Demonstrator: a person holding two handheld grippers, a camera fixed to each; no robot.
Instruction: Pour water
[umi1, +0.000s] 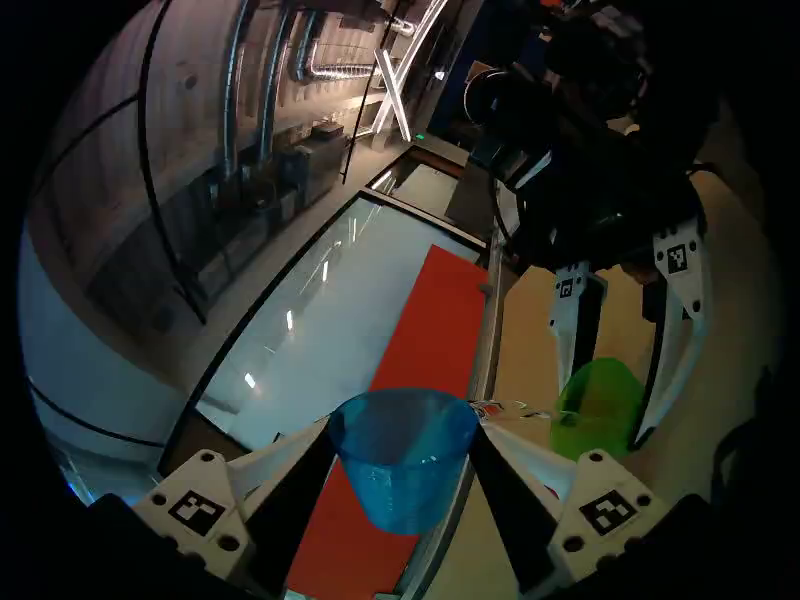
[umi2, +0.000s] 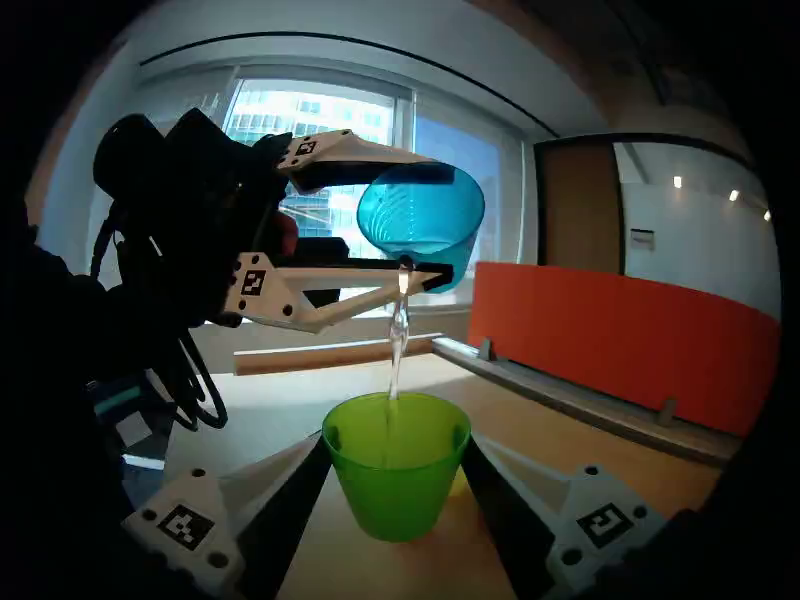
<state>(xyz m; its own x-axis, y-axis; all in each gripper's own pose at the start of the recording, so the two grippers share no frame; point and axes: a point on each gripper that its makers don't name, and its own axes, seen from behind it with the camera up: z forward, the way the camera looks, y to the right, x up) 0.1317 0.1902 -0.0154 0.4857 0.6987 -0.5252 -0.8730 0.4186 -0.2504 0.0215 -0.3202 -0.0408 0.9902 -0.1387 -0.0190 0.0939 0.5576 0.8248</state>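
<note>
A clear blue cup (umi1: 405, 470) sits between the fingers of my left gripper (umi1: 400, 440), which is shut on it. In the right gripper view that blue cup (umi2: 420, 220) is tilted on its side, high up in the left gripper (umi2: 440, 222). A thin stream of water (umi2: 398, 335) falls from its rim into the green cup (umi2: 397, 475). My right gripper (umi2: 397, 450) is shut on the green cup, which stands upright just above the wooden table (umi2: 290, 410). In the left gripper view the green cup (umi1: 598, 405) shows below, held by the right gripper (umi1: 600, 425).
An orange partition (umi2: 620, 330) on a grey rail (umi2: 560, 395) runs along the table's far right side. Large windows (umi2: 310, 110) lie behind. A person's dark sleeve and cables (umi2: 190, 380) hang at the left. The orange partition (umi1: 430, 320) also lies beneath the blue cup.
</note>
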